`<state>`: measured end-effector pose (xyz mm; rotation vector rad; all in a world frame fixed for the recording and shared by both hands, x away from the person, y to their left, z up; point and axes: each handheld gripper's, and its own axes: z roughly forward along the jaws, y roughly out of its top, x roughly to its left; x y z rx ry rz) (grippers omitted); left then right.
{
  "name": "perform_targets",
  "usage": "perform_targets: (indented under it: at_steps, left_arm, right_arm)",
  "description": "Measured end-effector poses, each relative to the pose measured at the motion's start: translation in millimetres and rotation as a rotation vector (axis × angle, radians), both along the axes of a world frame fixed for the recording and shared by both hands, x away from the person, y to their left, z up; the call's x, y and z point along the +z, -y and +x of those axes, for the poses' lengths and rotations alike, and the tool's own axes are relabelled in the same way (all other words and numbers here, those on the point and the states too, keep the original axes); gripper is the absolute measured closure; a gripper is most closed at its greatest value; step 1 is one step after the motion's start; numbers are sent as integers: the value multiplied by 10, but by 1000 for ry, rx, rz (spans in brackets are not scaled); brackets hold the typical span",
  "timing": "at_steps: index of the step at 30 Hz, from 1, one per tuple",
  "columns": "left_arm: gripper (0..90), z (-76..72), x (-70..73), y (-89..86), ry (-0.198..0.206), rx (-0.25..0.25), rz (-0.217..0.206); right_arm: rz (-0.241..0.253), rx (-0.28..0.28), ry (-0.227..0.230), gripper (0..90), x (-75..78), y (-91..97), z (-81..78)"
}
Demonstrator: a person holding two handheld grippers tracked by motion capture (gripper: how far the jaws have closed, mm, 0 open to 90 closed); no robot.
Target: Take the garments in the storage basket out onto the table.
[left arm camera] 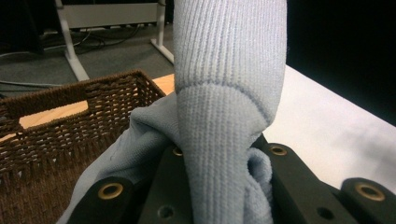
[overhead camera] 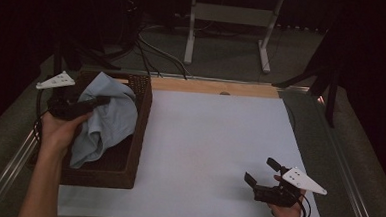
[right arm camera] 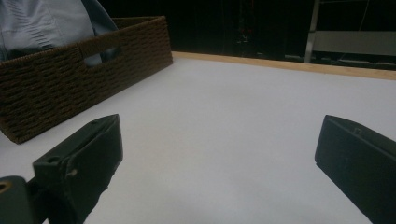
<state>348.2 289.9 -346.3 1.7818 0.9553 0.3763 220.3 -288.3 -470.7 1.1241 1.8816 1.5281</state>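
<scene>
My left gripper [overhead camera: 88, 105]: jaws clamped on the blue garment [overhead camera: 105, 119] over the wicker basket [overhead camera: 127, 170] | left gripper view: ribbed cuff [left arm camera: 224, 93] pinched between them | my right gripper [overhead camera: 262, 174]: jaws wide apart, holding nothing, above the white table [overhead camera: 204, 139].

A: High view sat above the near edge, facing forward and down over the whole table [overhead camera: 214, 139].
B: Gripper views rode low and close; all three caught the basket [overhead camera: 139, 115].
</scene>
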Motion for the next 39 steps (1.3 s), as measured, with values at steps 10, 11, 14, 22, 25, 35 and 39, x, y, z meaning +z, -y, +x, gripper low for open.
perform_targets:
  at_steps: [10,11,14,22,25,35,39]
  left_arm:
    - [840,-32,69,-35,14,5,-8]
    - [840,-37,77,-41,17,4,-9]
    - [839,-46,99,-53,21,8,-12]
    - [840,-61,137,-81,33,5,-45]
    - [840,-63,148,-73,35,0,-48]
    - [840,-65,195,-9,47,-26,-62]
    - [840,-61,215,42,49,-38,-60]
  right_arm:
    - [1,3,1,11,-1,-1,1]
    - [2,2,0,12,-1,-1,1]
    - [2,3,0,11,-1,-3,1]
    - [4,3,-2,11,-2,-4,1]
    - [4,5,-1,11,-2,-7,0]
    - [4,6,-4,11,-3,-9,2]
    - [4,5,-4,12,-3,-9,1]
